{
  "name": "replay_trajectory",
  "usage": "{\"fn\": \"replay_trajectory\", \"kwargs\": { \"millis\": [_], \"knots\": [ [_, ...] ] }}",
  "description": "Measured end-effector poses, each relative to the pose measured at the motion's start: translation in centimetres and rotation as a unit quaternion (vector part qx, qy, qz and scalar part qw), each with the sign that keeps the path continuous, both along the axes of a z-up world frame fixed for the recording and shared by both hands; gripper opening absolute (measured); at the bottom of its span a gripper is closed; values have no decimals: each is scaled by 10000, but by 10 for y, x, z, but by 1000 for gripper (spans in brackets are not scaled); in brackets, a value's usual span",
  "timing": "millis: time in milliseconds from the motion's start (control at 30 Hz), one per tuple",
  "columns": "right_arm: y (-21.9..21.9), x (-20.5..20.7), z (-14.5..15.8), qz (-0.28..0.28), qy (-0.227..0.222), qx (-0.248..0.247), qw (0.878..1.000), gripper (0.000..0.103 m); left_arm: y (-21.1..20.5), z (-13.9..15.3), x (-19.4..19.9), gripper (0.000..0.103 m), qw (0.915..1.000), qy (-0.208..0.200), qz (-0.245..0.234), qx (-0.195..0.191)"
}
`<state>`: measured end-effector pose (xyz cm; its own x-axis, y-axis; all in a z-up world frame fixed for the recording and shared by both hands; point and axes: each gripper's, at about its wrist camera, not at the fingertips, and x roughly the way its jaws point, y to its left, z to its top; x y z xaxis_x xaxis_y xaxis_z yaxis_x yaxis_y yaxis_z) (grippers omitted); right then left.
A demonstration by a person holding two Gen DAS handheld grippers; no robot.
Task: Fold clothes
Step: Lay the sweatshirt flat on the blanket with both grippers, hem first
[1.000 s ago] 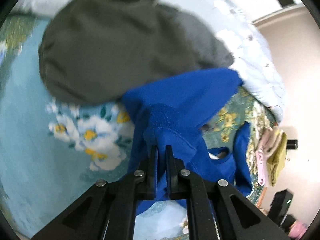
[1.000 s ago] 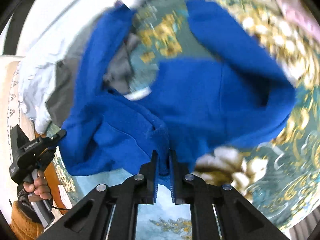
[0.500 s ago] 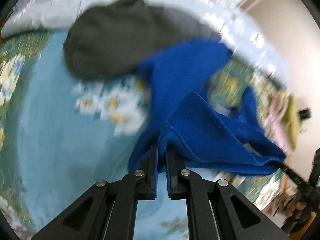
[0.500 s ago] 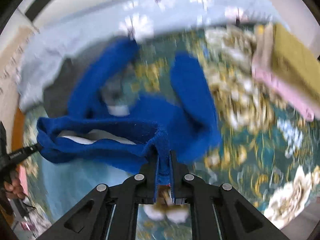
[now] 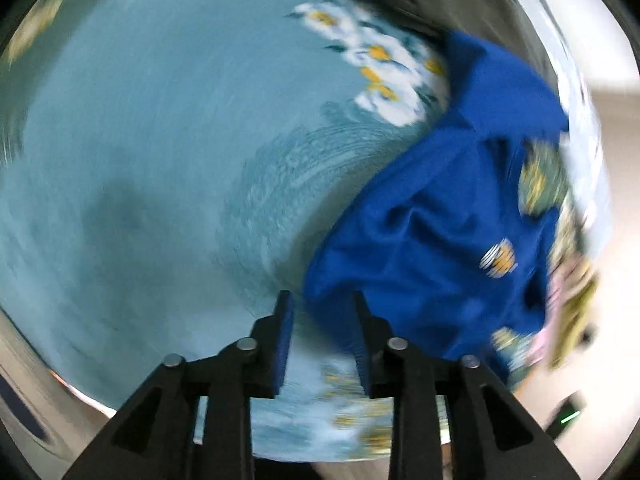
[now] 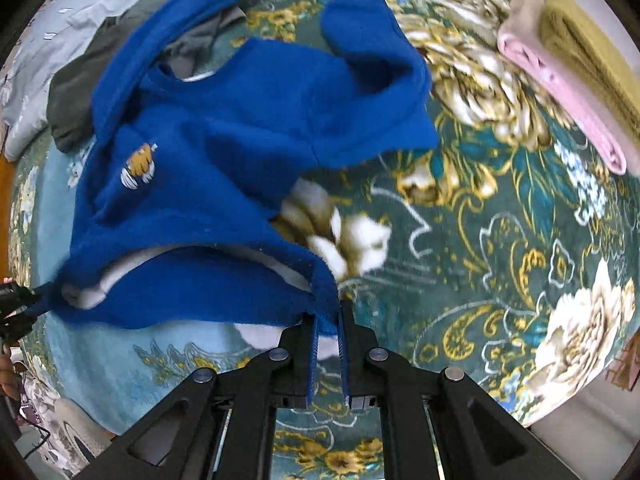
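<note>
Two grippers: both work the blue sweatshirt [image 6: 224, 128] on the floral bedspread [image 6: 500, 240].
Left gripper [image 5: 322, 312]: jaws now parted, hem let go.
Right gripper [image 6: 327, 330]: jaws narrow, hem corner between them.
Sweatshirt: spread face-up, beside the grey garment [image 6: 68, 92].
Meaning: likely laid out for folding.

Left wrist: low over the bedspread [image 5: 140, 140], facing along its fingers.
Right wrist: likewise, close above.
Shared: blue sweater [image 5: 440, 220] [image 6: 240, 120].
</note>
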<state>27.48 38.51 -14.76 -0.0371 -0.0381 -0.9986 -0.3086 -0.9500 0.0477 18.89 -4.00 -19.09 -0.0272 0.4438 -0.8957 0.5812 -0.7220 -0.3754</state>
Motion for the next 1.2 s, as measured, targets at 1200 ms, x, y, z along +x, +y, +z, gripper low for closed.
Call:
{"fn": "replay_trajectory", "kwargs": {
  "millis": [1200],
  "knots": [
    [73,61,7,-2613,274,-1508,9530,33,68,-63,31,16,9989,-257,29,398]
  ]
}}
